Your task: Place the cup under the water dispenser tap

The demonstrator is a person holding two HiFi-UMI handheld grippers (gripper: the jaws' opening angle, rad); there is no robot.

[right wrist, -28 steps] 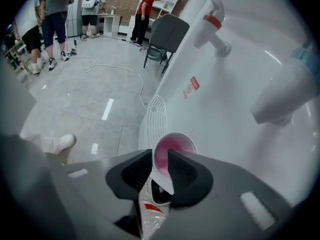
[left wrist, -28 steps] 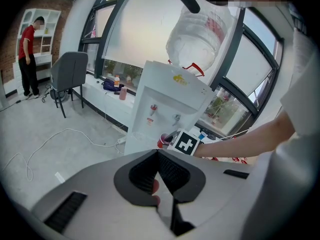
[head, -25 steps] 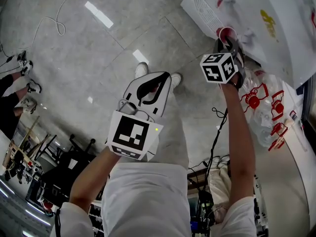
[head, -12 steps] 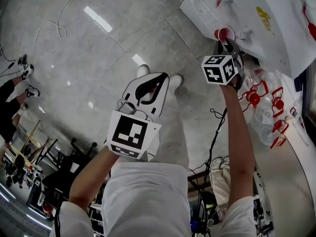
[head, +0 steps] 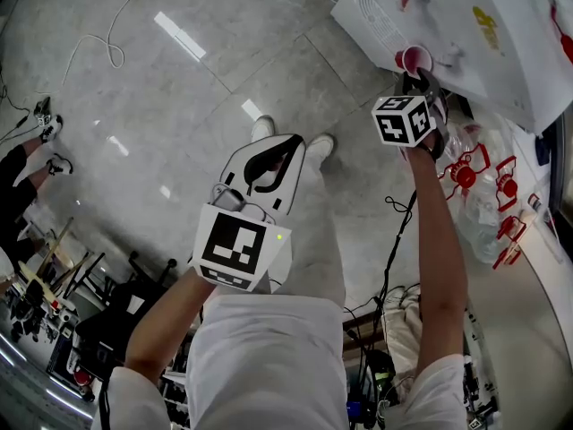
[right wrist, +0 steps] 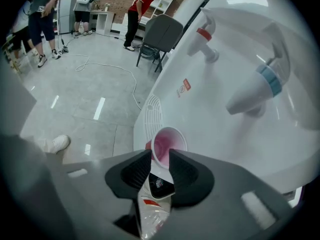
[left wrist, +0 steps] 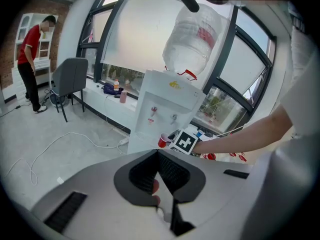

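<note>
Pointing mouth-up: cup (right wrist: pixel 166 145), axis upright.

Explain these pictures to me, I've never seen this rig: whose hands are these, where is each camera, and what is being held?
There is no robot: a person holds a two-jaw gripper in each hand. The head view looks steeply down from the person's head toward the floor. Each gripper view rides on one gripper and looks along its jaws. The right gripper has its jaws on the sides of a red cup, in front of the white water dispenser, near its drip grille and lower than the red tap and blue tap. The left gripper hangs further back, jaws together, holding nothing.
</note>
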